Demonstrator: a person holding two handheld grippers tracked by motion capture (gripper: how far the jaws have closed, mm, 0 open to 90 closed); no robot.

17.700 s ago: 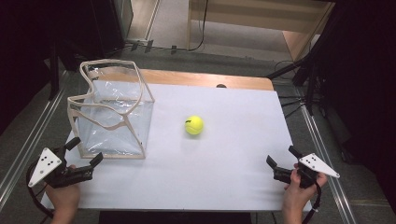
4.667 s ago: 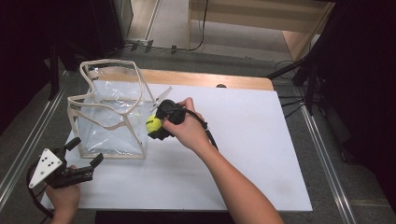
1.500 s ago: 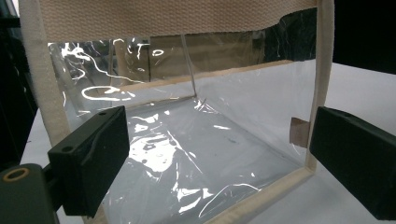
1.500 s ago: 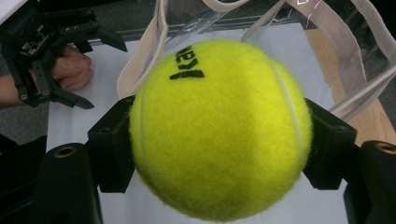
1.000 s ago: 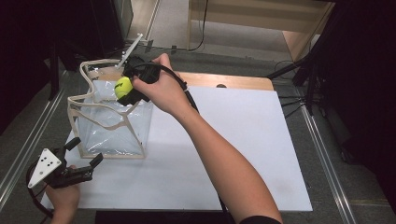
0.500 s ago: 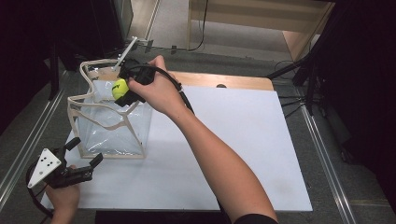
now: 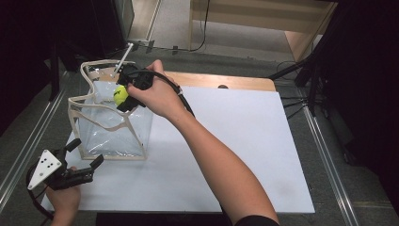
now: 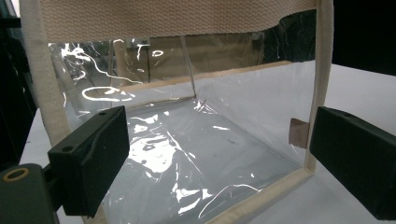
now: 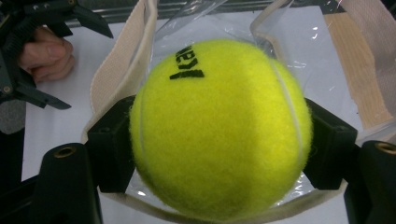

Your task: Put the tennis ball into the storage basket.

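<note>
The yellow tennis ball (image 7: 120, 95) sits pinched between the 2 black fingers (image 9: 110, 140) of the right gripper (image 7: 126, 96), which press on its 2 opposite sides. In the right gripper view the ball (image 9: 219, 126) shows black lettering near its top and a pale seam curving down its side. It is held up in the air above the open mouth of the clear plastic bag (image 7: 110, 125), toward the bag's far side, and is not touching the bag's floor. Past the ball, the right gripper view looks down onto the bag's cream webbing rim (image 9: 122, 70) and crinkled clear wall.

The bag stands upright on the white desk (image 7: 244, 141), with cream fabric edging and looping handles (image 7: 106, 123). The right forearm reaches to the bag from the near edge of the desk, the gripper's black cable trailing over the wrist.

The left gripper (image 7: 87, 168) rests low just in front of the bag's near bottom corner, in a hand at the desk's near edge, its grey 3-cornered plate on top. Its fingers (image 8: 91, 158) are spread wide with nothing between them; in the left gripper view they frame the bag's near wall (image 8: 210, 140) without touching it.
</note>
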